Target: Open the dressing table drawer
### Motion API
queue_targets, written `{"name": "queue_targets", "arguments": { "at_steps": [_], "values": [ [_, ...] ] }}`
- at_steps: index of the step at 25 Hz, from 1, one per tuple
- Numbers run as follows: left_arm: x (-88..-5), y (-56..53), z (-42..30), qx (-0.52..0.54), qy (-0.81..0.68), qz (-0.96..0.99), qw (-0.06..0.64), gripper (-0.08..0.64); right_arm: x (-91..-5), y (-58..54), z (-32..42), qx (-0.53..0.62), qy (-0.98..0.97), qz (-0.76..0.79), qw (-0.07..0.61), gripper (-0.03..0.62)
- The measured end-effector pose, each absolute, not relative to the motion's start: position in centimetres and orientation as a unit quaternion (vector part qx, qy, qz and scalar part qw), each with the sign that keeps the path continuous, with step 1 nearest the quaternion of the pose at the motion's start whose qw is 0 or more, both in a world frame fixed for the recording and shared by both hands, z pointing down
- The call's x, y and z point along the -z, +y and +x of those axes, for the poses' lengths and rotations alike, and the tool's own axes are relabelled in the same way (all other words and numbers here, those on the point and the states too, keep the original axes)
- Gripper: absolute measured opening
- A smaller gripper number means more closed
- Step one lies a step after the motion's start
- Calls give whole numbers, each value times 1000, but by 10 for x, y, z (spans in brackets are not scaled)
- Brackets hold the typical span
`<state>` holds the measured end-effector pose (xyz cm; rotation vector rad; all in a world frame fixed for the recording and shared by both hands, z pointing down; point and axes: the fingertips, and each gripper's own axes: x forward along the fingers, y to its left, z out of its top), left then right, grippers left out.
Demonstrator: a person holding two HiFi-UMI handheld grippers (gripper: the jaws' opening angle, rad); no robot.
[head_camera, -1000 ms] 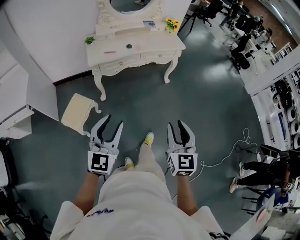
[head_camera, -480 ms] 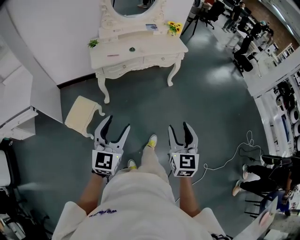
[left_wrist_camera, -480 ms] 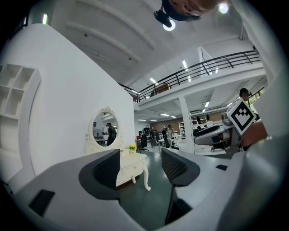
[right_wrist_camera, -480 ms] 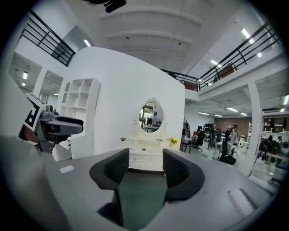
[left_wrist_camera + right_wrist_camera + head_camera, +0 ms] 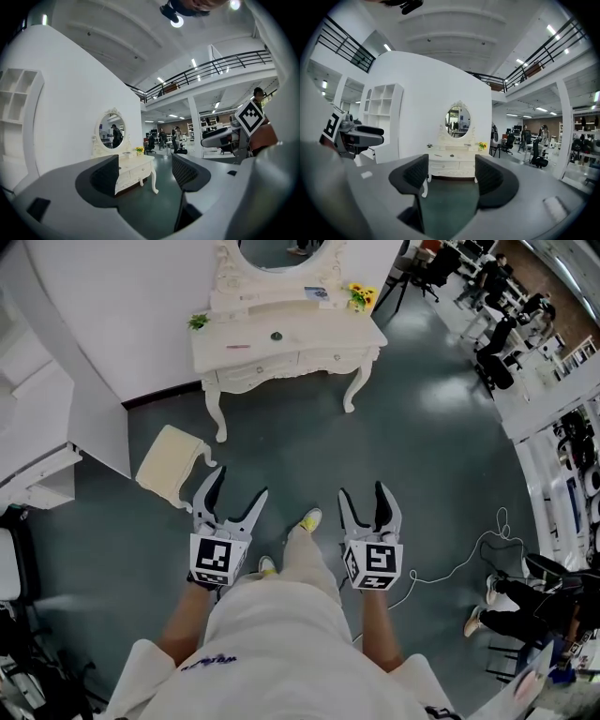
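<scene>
While both hands hang well short of it, white carved dressing table with oval mirror [image 5: 281,329] stands at 12 o'clock in head view, long axis 9-to-3, closed drawer fronts [image 5: 258,368] facing the person

Cream padded stool [image 5: 169,465] at 10 o'clock, near left gripper [image 5: 238,486]: jaws just been opening, now wide, nothing between

Right gripper [image 5: 364,493]: jaws also just been opening, moderately apart, empty; table dead ahead between them, likely the squarer approach
</scene>
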<state>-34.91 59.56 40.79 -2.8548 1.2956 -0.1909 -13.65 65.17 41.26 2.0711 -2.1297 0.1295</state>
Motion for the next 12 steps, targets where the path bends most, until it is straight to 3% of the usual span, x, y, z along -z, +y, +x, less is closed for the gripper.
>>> {"name": "queue_targets", "arguments": {
  "at_steps": [12],
  "values": [
    [-419,591,-375,58,424,-904,-17,367,-424,643,-162,-82,-735,671,58,394]
  ]
}}
